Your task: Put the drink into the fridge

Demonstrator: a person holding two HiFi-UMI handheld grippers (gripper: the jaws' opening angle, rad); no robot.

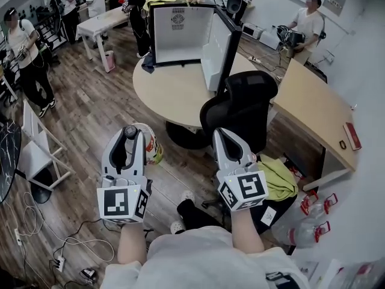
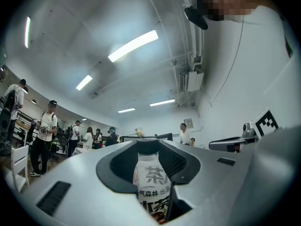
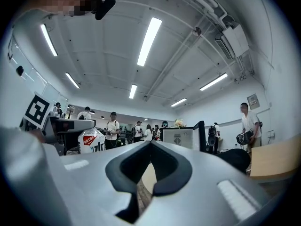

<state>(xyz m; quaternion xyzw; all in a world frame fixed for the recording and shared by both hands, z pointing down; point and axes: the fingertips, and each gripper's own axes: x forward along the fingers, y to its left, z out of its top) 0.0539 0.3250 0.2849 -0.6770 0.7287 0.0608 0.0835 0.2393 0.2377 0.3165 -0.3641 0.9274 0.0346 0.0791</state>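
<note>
Two grippers are up in the lower half of the head view, and only one is loaded. The left gripper [image 1: 128, 135] is clamped on the drink bottle [image 1: 129, 148]. Its own view shows the bottle [image 2: 152, 180] wedged between the jaws, dark cap at the far end. The bottle's long axis runs along the jaws, with the cap pointing up the frame. The right gripper [image 1: 227, 138] has its jaws pressed together on nothing, only floor and table edge beyond the tips.

Now the target: the fridge [image 1: 180, 32] stands at the upper centre of the frame on the round table [image 1: 174, 92]. Its white cavity faces down the frame towards the person, and the fridge door [image 1: 218, 47] is swung wide to the right. It is well apart from both grippers.

Here's the catch: a black office chair [image 1: 243, 104] sits directly between the right gripper and the fridge. The lane above the left gripper looks clear across the tabletop. So the loaded left side has the cleaner line, and the cap is already aimed roughly the right way. I'd judge this as a straight carry forward, angled slightly right, into that open cavity. Other people stand at the frame's upper edges, away from the path.
</note>
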